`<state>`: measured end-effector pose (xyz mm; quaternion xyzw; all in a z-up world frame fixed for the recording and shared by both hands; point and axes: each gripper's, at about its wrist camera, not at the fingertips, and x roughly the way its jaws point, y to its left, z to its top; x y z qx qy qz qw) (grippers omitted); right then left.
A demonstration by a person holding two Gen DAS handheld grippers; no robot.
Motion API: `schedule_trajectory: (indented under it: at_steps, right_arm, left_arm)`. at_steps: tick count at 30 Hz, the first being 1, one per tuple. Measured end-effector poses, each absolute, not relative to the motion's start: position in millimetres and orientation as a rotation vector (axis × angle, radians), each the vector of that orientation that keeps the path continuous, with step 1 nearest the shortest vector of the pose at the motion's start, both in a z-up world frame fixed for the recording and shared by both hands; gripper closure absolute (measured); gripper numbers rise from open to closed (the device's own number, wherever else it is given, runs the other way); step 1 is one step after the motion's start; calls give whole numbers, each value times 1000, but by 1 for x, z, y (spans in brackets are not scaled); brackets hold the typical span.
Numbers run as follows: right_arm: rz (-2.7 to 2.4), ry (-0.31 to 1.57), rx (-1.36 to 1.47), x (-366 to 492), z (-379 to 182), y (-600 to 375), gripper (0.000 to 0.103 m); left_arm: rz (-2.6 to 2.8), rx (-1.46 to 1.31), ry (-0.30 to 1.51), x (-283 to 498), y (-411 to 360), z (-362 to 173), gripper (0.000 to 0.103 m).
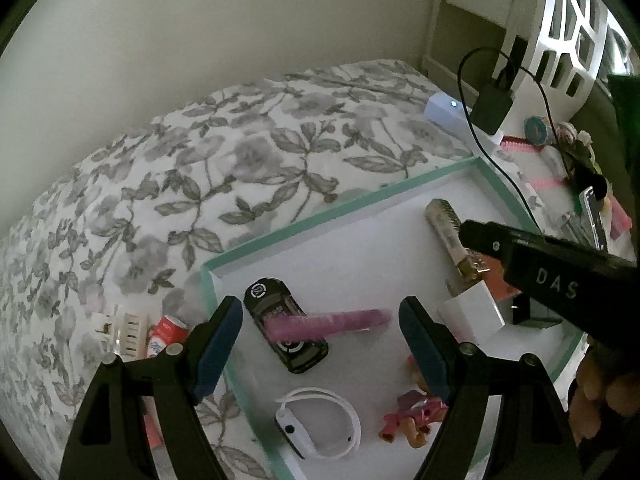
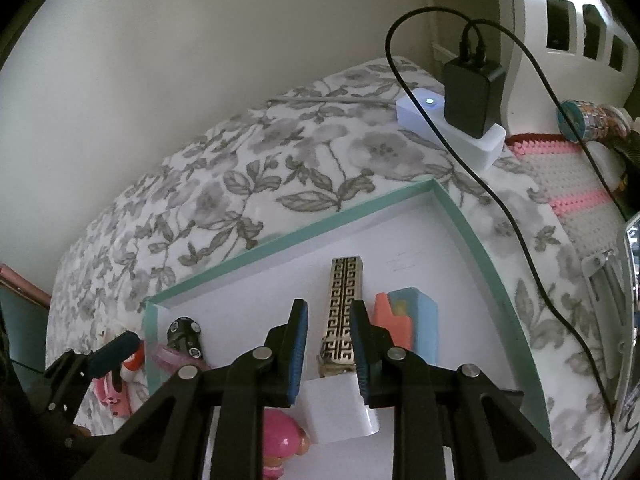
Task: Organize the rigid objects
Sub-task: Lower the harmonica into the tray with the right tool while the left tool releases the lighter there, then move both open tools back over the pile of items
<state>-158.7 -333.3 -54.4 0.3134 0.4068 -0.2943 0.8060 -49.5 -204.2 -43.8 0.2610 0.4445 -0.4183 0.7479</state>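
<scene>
Plainly, "DAS" on right tongs [image 2: 326, 354] pinching patterned bar [image 2: 345, 300], left tongs [image 1: 320, 344] spread.

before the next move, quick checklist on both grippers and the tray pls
1. Right gripper shut on the patterned gold case: ok, pads sit against both its sides.
2. Gold case inside the mint-edged tray: ok.
3. White charger block clear of the right gripper: not ok, it lies right under the fingers.
4. Left gripper open and holding nothing: ok.
5. Pink comb free to lift: cannot tell; it lies across the black toy car.
6. Stray items off the tray, like the red-capped tube on the bedspread: not ok, not yet sorted.
</scene>
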Motion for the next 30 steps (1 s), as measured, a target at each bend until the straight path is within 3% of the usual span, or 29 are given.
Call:
schedule_trajectory:
  at_steps: [7, 9, 12, 25, 28, 30]
  right_arm:
    - [-637, 887, 652, -159, -55, -328, 77]
    - [-638, 893, 643, -159, -55, -326, 71]
    - [-637, 893, 625, -158, -54, -319, 59]
    - [-594, 849, 551, -154, -35, -285, 15]
    - [-578, 809, 543, -155, -25, -278, 0]
    - [-577, 786, 528, -154, -16, -272, 0]
  left_arm:
    - [-844, 481, 971, -31, -185, -27, 21]
    - [-810, 446, 969, -23, -176, -22, 21]
    - [-753, 386, 968, -12, -159, -14, 11]
    - [-496, 131, 897, 23, -73, 21, 10]
    - [-447, 92, 893, 27, -55, 26, 10]
    - [-415, 80, 888, 28, -45, 29, 10]
